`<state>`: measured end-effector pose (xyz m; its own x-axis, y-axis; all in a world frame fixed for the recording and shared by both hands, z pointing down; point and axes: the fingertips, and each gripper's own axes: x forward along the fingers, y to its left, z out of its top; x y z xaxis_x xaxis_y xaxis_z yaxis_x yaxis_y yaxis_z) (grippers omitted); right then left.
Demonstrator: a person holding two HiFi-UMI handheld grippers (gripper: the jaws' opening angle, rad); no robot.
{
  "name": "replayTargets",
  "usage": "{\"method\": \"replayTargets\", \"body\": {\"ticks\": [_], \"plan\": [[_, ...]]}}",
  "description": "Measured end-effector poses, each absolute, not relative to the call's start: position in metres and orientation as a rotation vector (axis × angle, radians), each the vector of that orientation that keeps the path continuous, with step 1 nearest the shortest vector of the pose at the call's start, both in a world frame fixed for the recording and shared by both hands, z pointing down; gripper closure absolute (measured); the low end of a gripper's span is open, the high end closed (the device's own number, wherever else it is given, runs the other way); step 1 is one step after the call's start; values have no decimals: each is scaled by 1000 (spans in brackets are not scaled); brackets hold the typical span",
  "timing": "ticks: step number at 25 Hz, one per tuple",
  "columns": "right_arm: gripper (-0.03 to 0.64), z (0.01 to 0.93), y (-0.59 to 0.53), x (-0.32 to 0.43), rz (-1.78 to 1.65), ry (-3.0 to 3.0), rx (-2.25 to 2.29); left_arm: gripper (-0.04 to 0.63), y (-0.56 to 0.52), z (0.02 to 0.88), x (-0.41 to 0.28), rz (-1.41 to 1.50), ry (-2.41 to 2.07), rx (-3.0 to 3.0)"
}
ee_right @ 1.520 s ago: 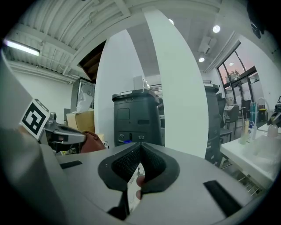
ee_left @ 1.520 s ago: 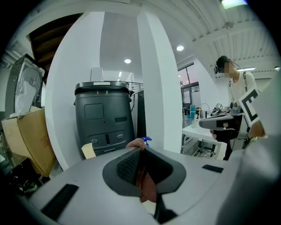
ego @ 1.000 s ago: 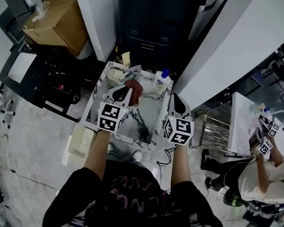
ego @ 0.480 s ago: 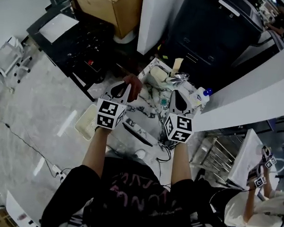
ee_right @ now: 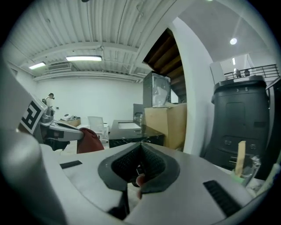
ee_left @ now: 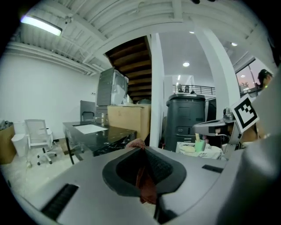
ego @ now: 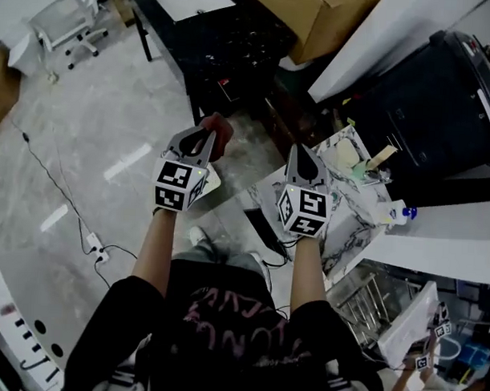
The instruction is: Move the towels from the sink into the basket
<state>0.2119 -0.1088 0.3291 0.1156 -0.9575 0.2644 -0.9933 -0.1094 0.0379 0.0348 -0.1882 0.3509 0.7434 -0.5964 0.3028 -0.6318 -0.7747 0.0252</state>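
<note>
In the head view my left gripper [ego: 200, 139] is shut on a dark red towel [ego: 223, 134], held in the air left of the marbled sink [ego: 341, 198]. A pale sliver of the basket [ego: 210, 180] shows just beside that gripper's marker cube; the rest is hidden under it. In the left gripper view the towel [ee_left: 145, 184] hangs pinched between the closed pads of the left gripper [ee_left: 140, 147]. My right gripper [ego: 298, 150] hovers over the sink's left edge, shut, holding no towel. In the right gripper view, the right gripper [ee_right: 140, 147] looks across at the towel [ee_right: 90, 140].
A soap bottle [ego: 393, 212] and a faucet [ego: 366, 167] are at the sink's far side. Behind stand a black table [ego: 226, 46], a cardboard box [ego: 323, 17] and a large black bin [ego: 449, 102]. A cable [ego: 60, 192] runs across the marble floor on the left.
The left gripper has carried the red towel from over the sink out to the left, above the basket and floor. The right gripper followed to the sink's left edge. The head view swung left.
</note>
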Motion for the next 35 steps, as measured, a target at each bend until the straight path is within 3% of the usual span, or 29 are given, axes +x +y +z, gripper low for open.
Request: {"method": "replayTargets", "body": {"ticks": [7,14,35], "plan": [[602,354,-185,110,282,-2144,1938,561,-223,380,-88,447,-1263,2614],[601,390,-246,44,335,-2313,1685,560,-236,418,-159,475,-1477,2386],[601,540,-274,-13,500,-2346,1415,560,-228,562,-206,463,-1555,2051]]}}
